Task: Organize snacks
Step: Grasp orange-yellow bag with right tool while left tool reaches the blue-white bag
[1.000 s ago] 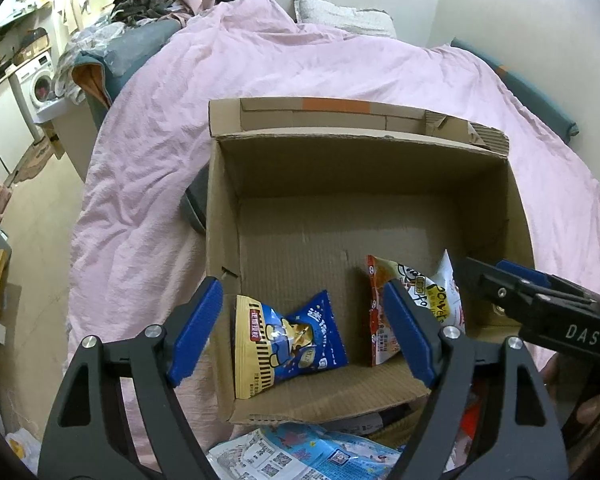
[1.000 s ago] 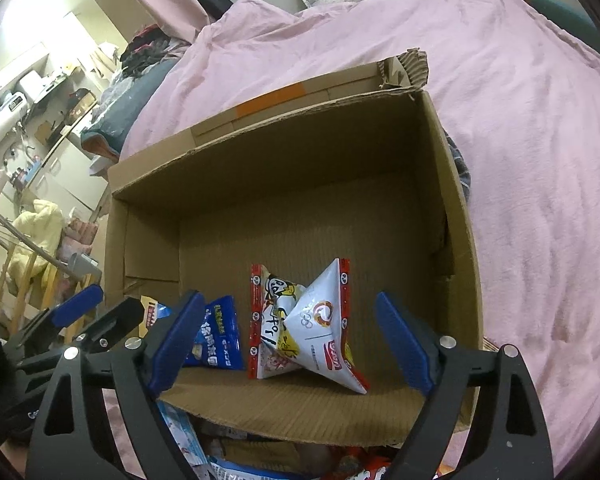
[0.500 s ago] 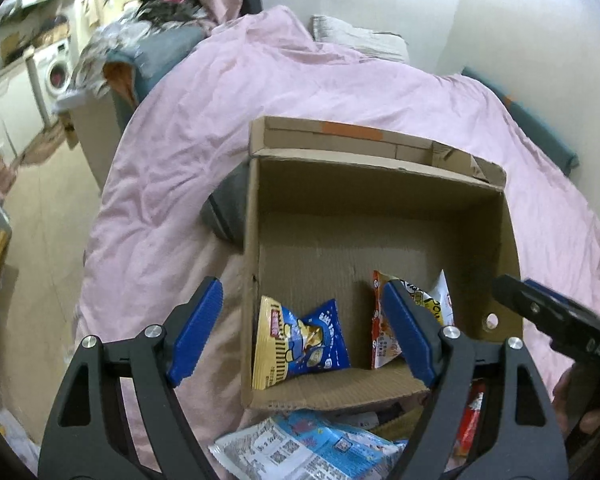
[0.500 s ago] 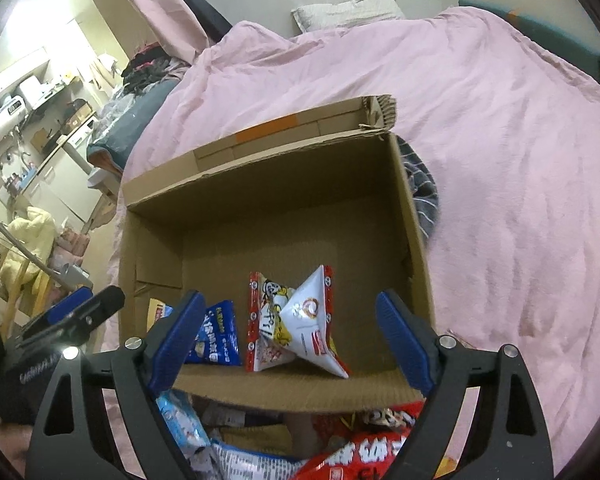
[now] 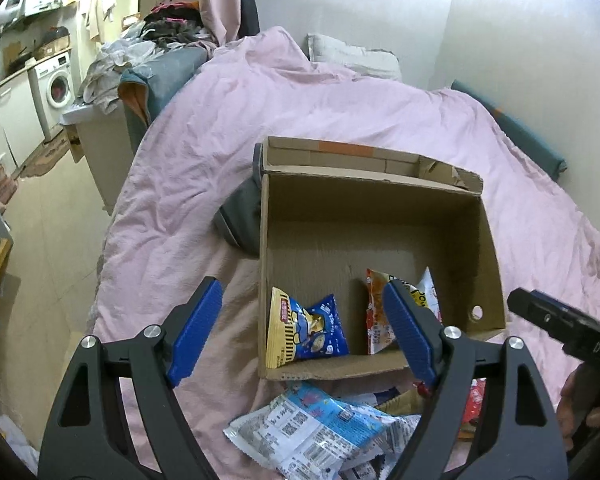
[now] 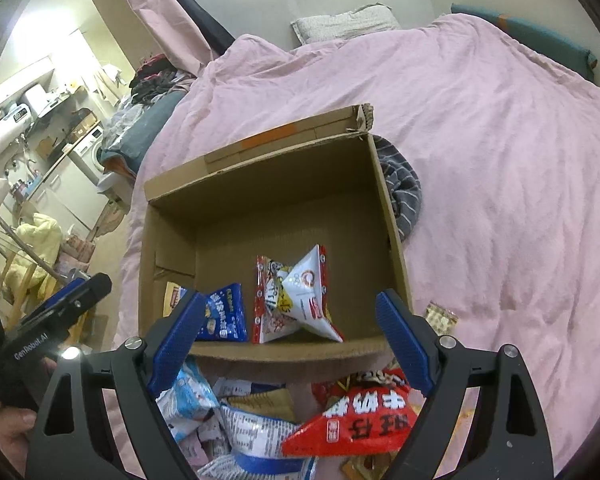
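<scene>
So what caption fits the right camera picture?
Two snack bags in an open brown cardboard box on a pink bed.

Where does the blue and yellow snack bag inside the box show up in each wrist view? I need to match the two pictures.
Left wrist view: the blue and yellow snack bag stands in the near left corner of the cardboard box, lower centre of the picture.
Right wrist view: the same bag sits lower left of centre, partly behind a blue finger.
Shared landmark: the red and white snack bag just to its right.

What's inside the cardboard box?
Inside the cardboard box are two snack bags: a blue-and-yellow one and a red-and-white one. The near wall hides their bottom edges.
</scene>
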A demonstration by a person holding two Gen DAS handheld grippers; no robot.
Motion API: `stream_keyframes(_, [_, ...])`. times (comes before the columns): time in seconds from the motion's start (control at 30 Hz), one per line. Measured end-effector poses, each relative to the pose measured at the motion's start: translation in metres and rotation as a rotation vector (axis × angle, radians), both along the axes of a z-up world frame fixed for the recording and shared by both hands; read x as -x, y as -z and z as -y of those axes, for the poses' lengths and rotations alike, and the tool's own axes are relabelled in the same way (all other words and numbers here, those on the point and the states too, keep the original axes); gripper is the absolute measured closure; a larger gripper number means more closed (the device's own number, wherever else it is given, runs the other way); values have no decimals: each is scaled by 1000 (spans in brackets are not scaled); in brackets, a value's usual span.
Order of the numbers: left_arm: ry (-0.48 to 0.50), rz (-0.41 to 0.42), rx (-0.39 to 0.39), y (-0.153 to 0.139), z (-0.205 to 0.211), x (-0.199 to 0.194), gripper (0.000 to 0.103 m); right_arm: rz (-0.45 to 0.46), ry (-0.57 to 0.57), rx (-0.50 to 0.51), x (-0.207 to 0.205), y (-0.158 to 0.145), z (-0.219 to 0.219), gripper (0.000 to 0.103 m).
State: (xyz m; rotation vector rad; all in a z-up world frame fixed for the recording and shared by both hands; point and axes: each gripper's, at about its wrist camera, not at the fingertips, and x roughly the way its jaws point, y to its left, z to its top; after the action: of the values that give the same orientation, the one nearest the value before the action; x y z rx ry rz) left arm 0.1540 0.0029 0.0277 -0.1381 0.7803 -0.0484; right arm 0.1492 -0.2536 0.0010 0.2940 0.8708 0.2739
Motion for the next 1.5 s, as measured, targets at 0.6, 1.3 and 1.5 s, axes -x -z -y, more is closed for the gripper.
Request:
stream_keyframes(0.6, [-27, -82, -31, 15, -11, 41, 2, -27, 42, -32, 40, 3, 22, 13])
stream_keyframes(1.3, [-82, -195, 72, 36, -34, 44, 2, -402, 175, -42, 46, 87, 89, 13])
stream_keyframes(1.5, [-113, -214, 95, 37, -43, 41, 2, -478, 61, 66, 44, 105, 61, 23])
